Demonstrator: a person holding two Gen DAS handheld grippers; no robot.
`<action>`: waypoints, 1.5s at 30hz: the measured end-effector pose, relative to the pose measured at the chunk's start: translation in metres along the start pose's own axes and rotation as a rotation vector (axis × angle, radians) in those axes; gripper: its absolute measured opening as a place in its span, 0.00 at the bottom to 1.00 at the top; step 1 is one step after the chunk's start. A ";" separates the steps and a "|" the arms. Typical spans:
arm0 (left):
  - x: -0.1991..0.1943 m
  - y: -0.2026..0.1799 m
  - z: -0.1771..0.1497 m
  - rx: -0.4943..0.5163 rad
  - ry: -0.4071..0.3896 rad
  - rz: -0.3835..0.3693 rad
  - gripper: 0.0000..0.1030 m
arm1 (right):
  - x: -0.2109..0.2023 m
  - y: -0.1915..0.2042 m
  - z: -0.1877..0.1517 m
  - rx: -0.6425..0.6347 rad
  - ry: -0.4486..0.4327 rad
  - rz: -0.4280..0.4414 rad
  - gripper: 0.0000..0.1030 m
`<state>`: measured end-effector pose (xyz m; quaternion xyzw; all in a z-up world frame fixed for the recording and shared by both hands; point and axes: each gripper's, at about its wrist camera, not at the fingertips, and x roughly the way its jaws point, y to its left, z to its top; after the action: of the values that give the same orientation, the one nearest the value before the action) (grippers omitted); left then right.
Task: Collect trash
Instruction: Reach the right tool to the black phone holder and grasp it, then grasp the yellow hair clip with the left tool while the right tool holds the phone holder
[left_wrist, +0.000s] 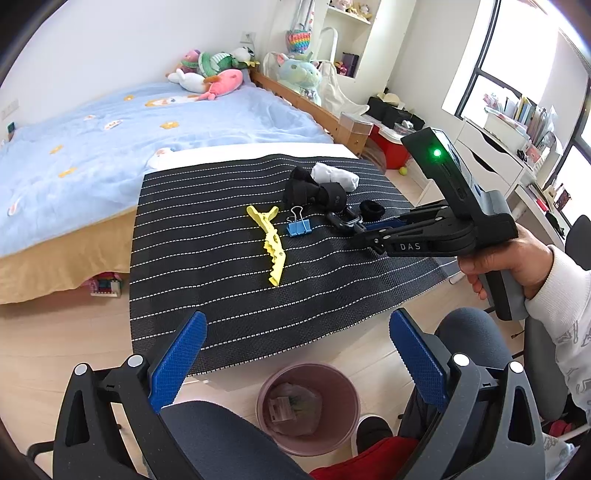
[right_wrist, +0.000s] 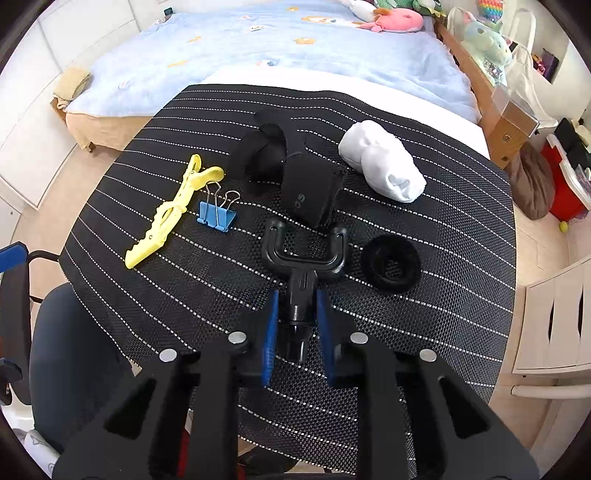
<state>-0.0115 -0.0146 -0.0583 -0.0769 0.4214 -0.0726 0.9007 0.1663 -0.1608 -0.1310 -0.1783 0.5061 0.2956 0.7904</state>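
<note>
Right wrist: right tool (right_wrist: 295, 328) clamped on black fork attachment (right_wrist: 301, 273).

A bed (left_wrist: 110, 129) with blue bedding stands on pale wood floor (left_wrist: 74, 332), bright windows (left_wrist: 517, 55) beyond.

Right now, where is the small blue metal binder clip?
The small blue metal binder clip lies on the black striped mat, just right of the yellow plastic hair clip and left of the black Y-shaped plastic piece, in both wrist views.

Black gripper (left_wrist: 352, 229) lettered "DAS", blue ridged pads (left_wrist: 177, 363), green light; white patterned sleeve (left_wrist: 561, 328).
</note>
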 end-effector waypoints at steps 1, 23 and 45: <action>0.000 0.000 0.000 0.001 0.000 0.000 0.93 | 0.000 0.000 0.000 0.001 -0.001 0.003 0.17; 0.016 -0.006 0.030 0.051 0.002 0.037 0.93 | -0.054 -0.001 -0.018 0.065 -0.131 0.060 0.16; 0.107 0.012 0.062 0.024 0.175 0.164 0.71 | -0.079 -0.017 -0.042 0.109 -0.178 0.065 0.16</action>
<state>0.1051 -0.0194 -0.1016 -0.0250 0.5022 -0.0099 0.8643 0.1232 -0.2208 -0.0775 -0.0915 0.4548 0.3077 0.8307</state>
